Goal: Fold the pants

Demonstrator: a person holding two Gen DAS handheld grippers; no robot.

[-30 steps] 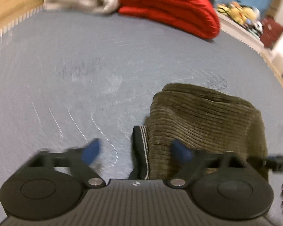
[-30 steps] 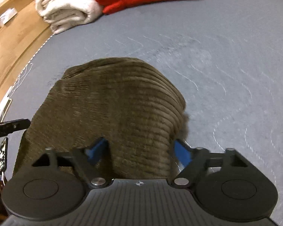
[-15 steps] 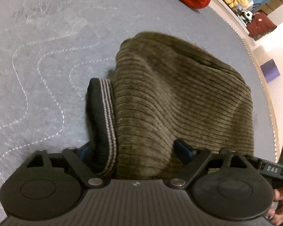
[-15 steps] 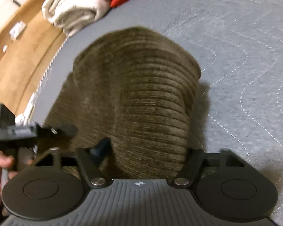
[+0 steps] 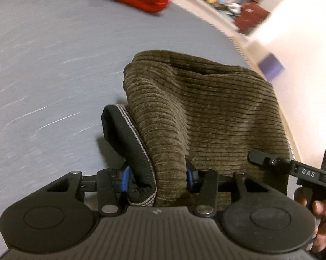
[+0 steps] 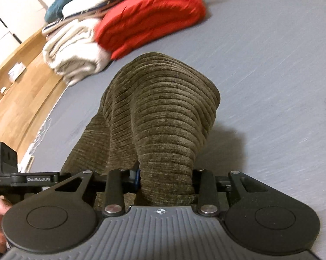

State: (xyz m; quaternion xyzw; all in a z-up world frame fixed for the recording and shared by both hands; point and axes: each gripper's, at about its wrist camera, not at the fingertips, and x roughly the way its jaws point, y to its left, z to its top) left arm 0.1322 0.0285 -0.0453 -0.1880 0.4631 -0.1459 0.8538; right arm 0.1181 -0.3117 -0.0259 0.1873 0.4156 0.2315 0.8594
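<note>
The left claw [image 5: 156, 176] is clenched on the near edge of the olive-brown ribbed corduroy pants [image 5: 206, 117], its blue-padded fingers [image 5: 124, 178] pinching both the corduroy and the black waistband with grey stripes [image 5: 128, 138]. The right claw [image 6: 166, 179] grasps a bunched fold of the same pants [image 6: 163, 117], which rise from the grey quilted bed [image 6: 271, 69]. At 11 o'clock in the right wrist view lie a folded red blanket [image 6: 150, 17] and cream folded towels [image 6: 74, 49], touching each other.
</note>
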